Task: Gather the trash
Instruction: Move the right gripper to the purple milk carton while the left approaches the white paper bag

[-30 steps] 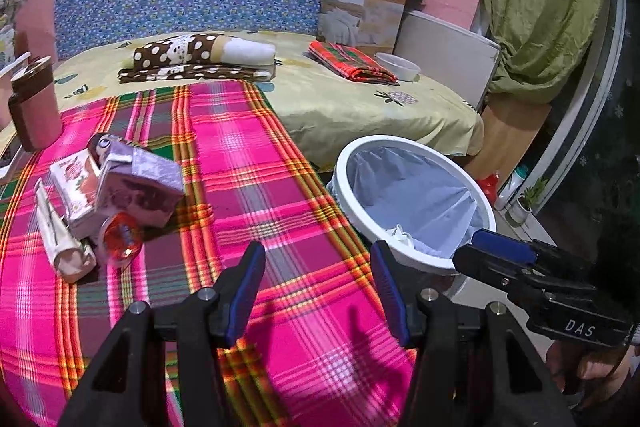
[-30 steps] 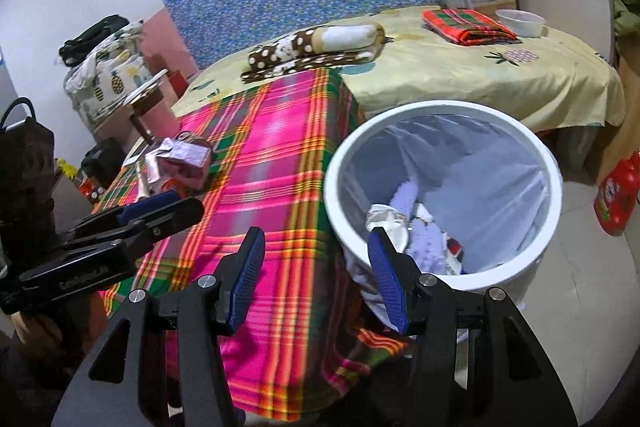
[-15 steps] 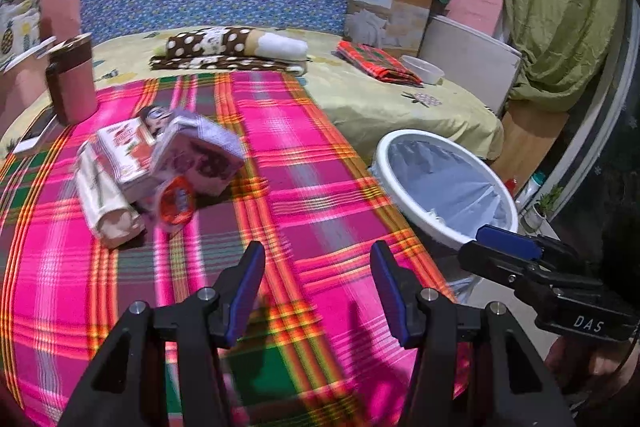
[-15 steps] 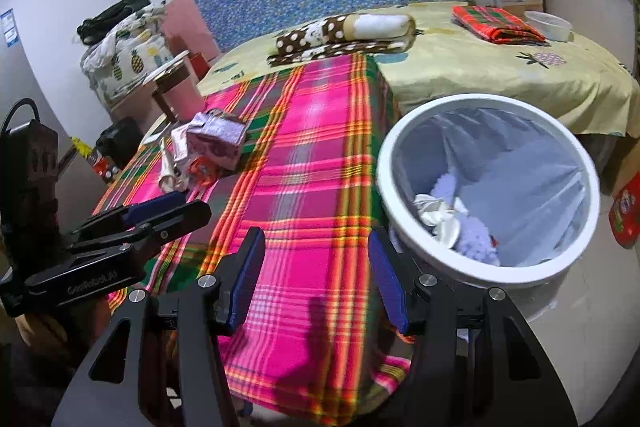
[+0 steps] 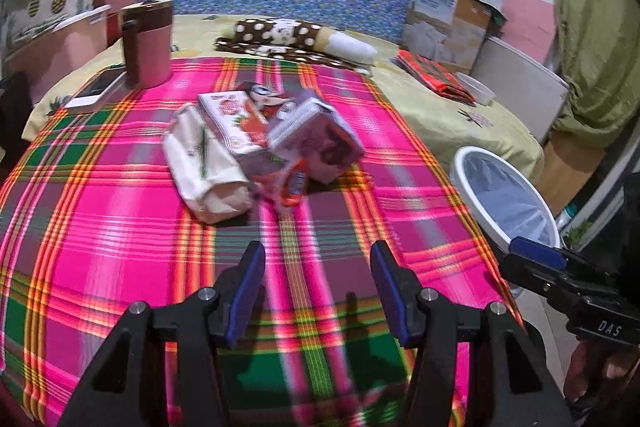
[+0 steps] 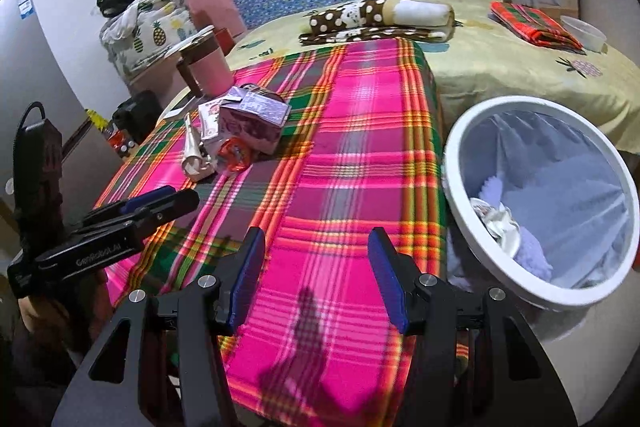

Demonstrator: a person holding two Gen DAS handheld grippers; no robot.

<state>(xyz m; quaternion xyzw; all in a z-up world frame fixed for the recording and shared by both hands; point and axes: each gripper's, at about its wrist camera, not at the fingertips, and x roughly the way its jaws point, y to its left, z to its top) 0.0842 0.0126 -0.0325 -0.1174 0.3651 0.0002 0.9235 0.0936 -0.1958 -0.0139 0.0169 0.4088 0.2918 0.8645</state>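
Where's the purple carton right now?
Left wrist view, centre: the purple carton lies on the plaid cloth, against the red-and-white carton, above the orange wrapper.

Bare plaid cloth (image 5: pixel 120 227) lies open before the trash pile (image 5: pixel 256 147), seemingly unobstructed.

Cartons (image 5: pixel 280 143) and wrappers lay heaped on the tablecloth (image 5: pixel 120 211), a mug (image 5: pixel 146 43) behind them, the bin (image 6: pixel 540 203) beside the tablecloth's right edge.
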